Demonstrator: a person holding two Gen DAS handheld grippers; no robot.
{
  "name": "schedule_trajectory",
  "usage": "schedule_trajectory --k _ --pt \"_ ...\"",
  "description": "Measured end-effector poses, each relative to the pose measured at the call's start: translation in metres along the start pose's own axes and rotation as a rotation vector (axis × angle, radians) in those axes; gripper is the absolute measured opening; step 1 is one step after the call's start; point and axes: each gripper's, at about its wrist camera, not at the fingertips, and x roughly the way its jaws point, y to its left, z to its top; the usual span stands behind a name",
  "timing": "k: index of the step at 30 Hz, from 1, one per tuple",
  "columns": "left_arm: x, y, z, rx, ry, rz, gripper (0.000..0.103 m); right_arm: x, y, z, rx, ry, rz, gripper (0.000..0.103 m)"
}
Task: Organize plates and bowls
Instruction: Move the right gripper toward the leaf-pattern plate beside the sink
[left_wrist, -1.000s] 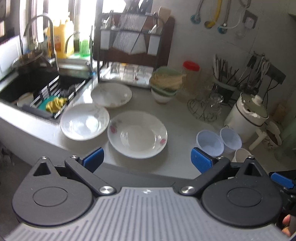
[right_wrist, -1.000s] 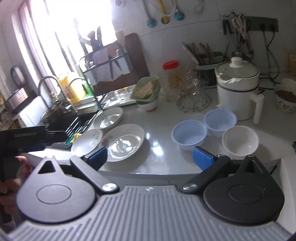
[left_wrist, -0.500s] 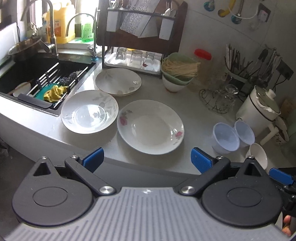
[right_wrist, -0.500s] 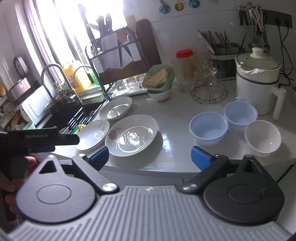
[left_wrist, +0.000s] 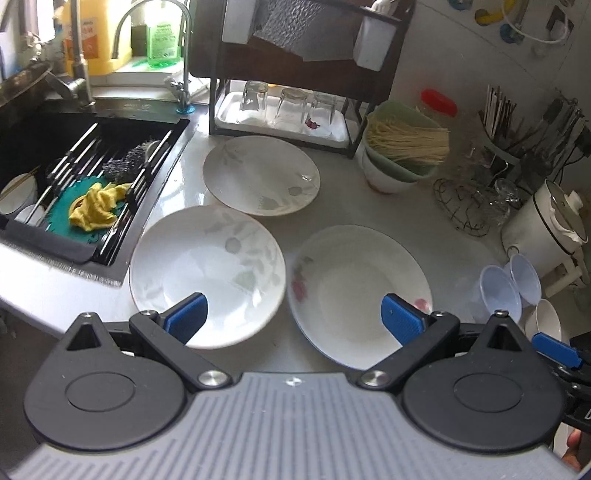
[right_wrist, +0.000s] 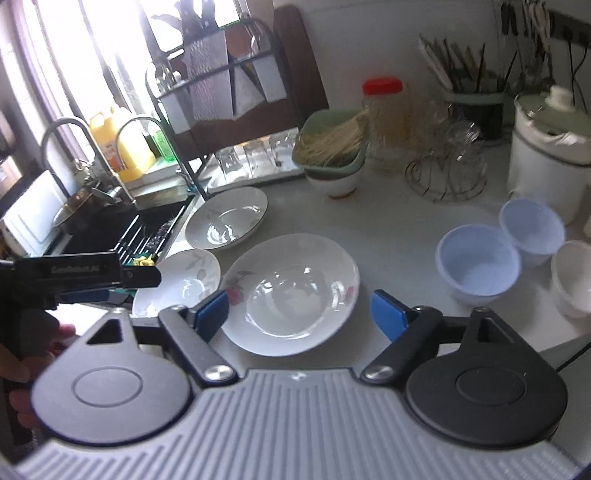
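Three white plates lie on the grey counter: a leaf-patterned plate (left_wrist: 260, 175) at the back, a second leaf plate (left_wrist: 207, 273) near the sink, and a rose-patterned plate (left_wrist: 360, 291) to its right. My left gripper (left_wrist: 293, 317) hovers open above the gap between the two near plates, holding nothing. My right gripper (right_wrist: 300, 313) hangs over the near rim of the rose plate (right_wrist: 291, 291). Its jaws are closing, wide apart, and the pads touch nothing. Two pale blue bowls (right_wrist: 478, 266) (right_wrist: 532, 229) and a white bowl (right_wrist: 572, 277) stand to the right.
A black sink (left_wrist: 37, 147) with a rack and yellow cloth lies at the left. Behind the plates stand a dish rack with upturned glasses (left_wrist: 291, 107), a green bowl of sticks (left_wrist: 402, 147), a wire glass stand (left_wrist: 469, 199) and a white pot (left_wrist: 546, 229).
Both grippers have moved in toward the counter and lower, so the plates and bowls look larger and closer. The right gripper's blue fingers have come slightly nearer each other.
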Motion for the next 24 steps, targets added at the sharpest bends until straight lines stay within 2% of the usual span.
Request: schedule_trajectory --k 3,5,8,12,19,24 --pt "0.017 0.02 0.018 0.04 0.023 -0.003 0.102 0.02 0.02 0.004 0.006 0.014 -0.019 0.083" --pt "0.027 0.033 0.029 0.068 0.034 -0.016 0.102 0.034 0.033 0.007 0.017 0.026 -0.043 0.076" --pt "0.04 0.054 0.046 0.102 0.043 -0.056 0.102 0.057 0.053 0.009 0.041 0.054 -0.084 0.073" --pt "0.061 0.079 0.068 0.194 0.059 -0.041 0.102 0.089 0.081 0.009 0.093 0.079 -0.094 0.071" --pt "0.096 0.132 0.102 0.167 0.128 -0.117 0.101 0.127 0.116 0.006 0.182 0.086 -0.06 0.069" --pt "0.115 0.158 0.115 0.146 0.134 -0.157 0.1 0.144 0.13 0.002 0.236 0.12 -0.041 0.069"
